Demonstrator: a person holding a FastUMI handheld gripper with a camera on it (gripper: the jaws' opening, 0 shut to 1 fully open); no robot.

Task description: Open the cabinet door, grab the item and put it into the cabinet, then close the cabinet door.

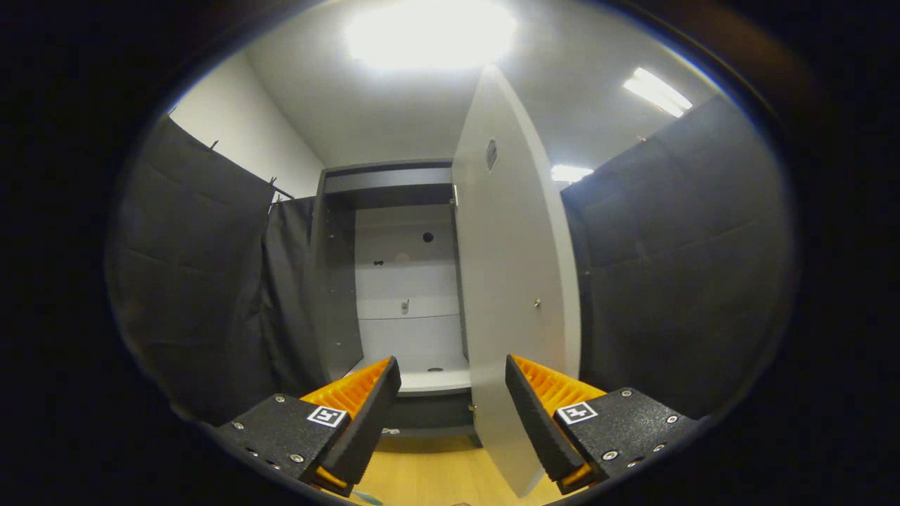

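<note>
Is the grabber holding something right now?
No, nothing. The gripper fingers are spread open, and the open cabinet door edge stands between them, touching neither.

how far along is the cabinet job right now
Done: the cabinet door stands swung open, showing the shelves. In hand: nothing; the gripper is open, its fingers apart and empty in front of the cabinet. Left: grabbing the item, placing it inside, closing the door.
</note>
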